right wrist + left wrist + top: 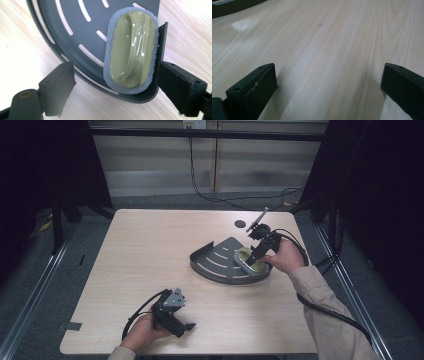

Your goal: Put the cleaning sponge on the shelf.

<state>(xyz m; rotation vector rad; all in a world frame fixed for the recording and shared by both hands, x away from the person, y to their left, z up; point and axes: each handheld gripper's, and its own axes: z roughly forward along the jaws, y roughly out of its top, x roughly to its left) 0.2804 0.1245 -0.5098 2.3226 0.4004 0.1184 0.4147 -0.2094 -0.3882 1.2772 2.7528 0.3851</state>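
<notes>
Above grey slotted quarter-round metal tray [75, 27], your right gripper [113, 82] hangs jaws spread over oval olive-green scrubber with grey pad [132, 50] lying at tray's corner; left gripper [327, 82] spread wide, low over pale wooden table [332, 37]

Overhead cam fwd-down; tong cams close.

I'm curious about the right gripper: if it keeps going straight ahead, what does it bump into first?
Probably the olive-green plastic scrubber with its grey pad, lying in the dark grey slotted metal tray. The open right gripper points straight at it.
</notes>
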